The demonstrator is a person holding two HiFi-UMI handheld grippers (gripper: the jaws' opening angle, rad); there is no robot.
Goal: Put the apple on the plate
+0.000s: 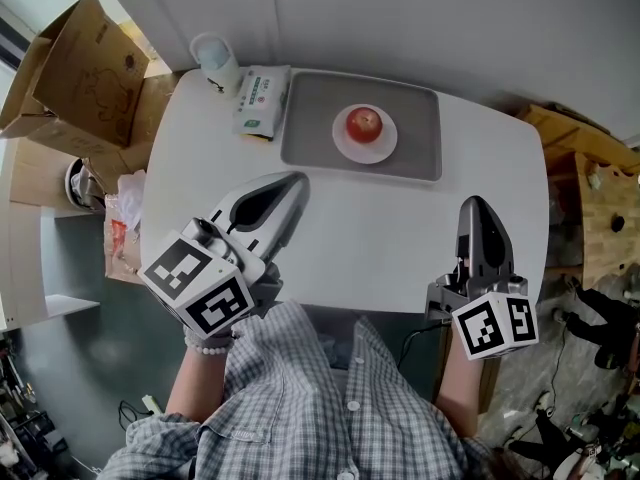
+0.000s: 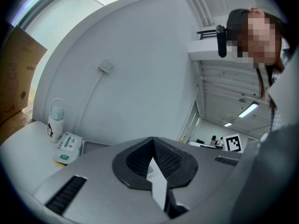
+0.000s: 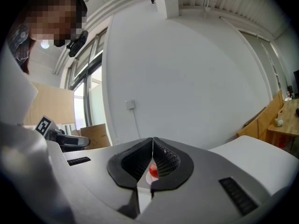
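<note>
One round apple (image 1: 364, 124) sits upright on the plate (image 1: 384, 151).

Checked grey-white shirt (image 1: 300, 398) with white buttons; pale bead bracelet (image 1: 210, 346), perhaps pearls, at left wrist. Grey left gripper (image 1: 293, 180) and right gripper (image 1: 478, 204) each bear black-and-white marker cubes.

Has the apple (image 1: 364, 123) on the plate (image 1: 345, 148), the plate in the tray's (image 1: 310, 133) middle, the tray at the table's (image 1: 400, 233) far side. Shows a packet (image 1: 260, 98) just left of the tray, a bottle (image 1: 215, 63) behind the packet, a cardboard box (image 1: 80, 68) beyond the table's left edge. Finds the left gripper (image 1: 295, 180) at the near left, the right gripper (image 1: 478, 206) at the near right.
</note>
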